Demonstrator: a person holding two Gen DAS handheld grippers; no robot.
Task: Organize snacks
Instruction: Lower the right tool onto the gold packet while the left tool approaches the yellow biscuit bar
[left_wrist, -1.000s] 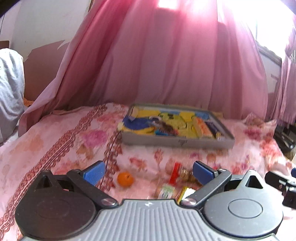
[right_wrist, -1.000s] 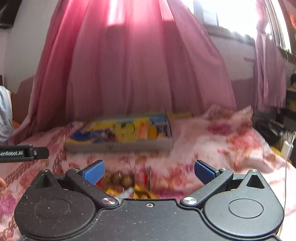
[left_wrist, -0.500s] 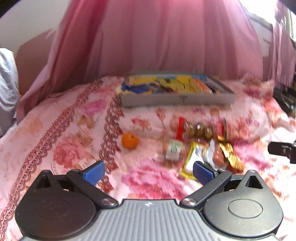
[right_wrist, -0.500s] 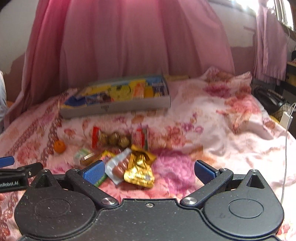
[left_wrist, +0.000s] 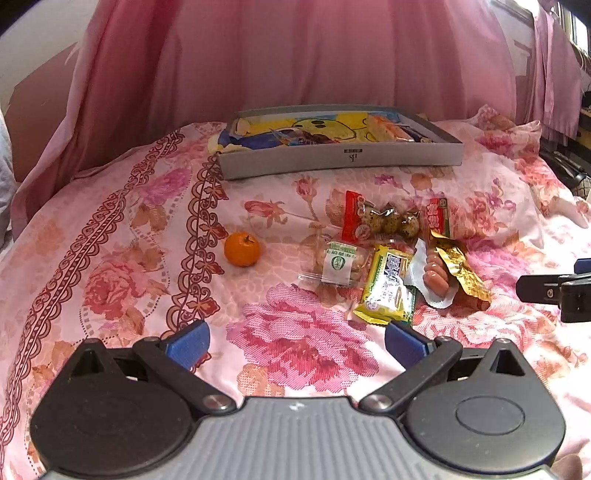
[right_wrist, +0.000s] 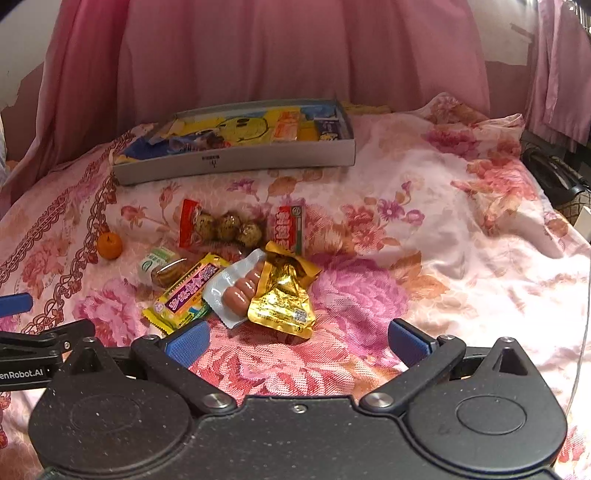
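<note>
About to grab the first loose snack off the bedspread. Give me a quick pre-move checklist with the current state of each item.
1. Left gripper open, nothing held: ok.
2. Right gripper open, nothing held: ok.
3. Small orange tangerine lies apart from the pile, free to grasp: ok.
4. Gold foil packet overlaps the clear sausage pack: not ok for a single pick.
5. Grey shallow cardboard box has spare room: cannot tell.

- A bed covered by a pink floral sheet (left_wrist: 122, 266) fills the lower frame.
- Pink curtains (right_wrist: 295, 48) hang across the back, with daylight glowing through.
- A pale wall with a brown patch (left_wrist: 33, 92) shows at upper left.
</note>
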